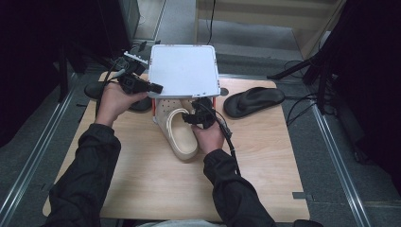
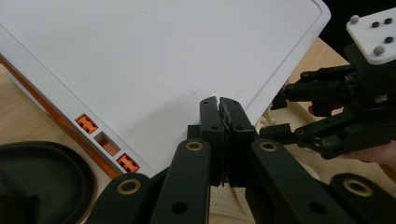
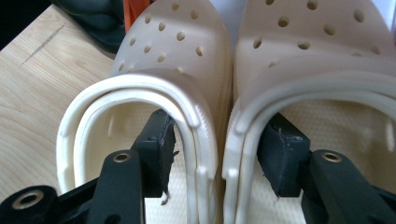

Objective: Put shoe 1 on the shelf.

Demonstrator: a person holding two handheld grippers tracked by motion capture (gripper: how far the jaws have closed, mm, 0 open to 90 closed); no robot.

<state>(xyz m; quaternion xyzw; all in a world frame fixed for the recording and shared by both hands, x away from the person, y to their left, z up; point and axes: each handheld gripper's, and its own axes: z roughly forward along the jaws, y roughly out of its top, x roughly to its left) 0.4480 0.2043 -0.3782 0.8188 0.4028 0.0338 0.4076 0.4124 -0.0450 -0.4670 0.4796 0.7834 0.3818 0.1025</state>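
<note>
Two cream clogs stand side by side, the left clog (image 3: 173,51) and the right clog (image 3: 317,46), toes under a white rack (image 1: 184,68) with orange legs. In the high view one clog (image 1: 182,139) sticks out toward me. My right gripper (image 3: 219,140) is open, one jaw inside each clog. The clogs' adjoining walls lie between its pads, and a slight gap shows at each pad. In the high view the right gripper (image 1: 191,116) sits at the clogs' heels. My left gripper (image 1: 158,88) is shut and empty at the rack's front left edge; its closed tips (image 2: 219,100) rest over the white top (image 2: 163,56).
A black flip-flop (image 1: 254,100) lies right of the rack on the wooden table (image 1: 156,189). Another black sandal (image 1: 97,90) lies at the left behind my left hand, its sole (image 2: 42,177) close to the left gripper. The table's near half is bare wood.
</note>
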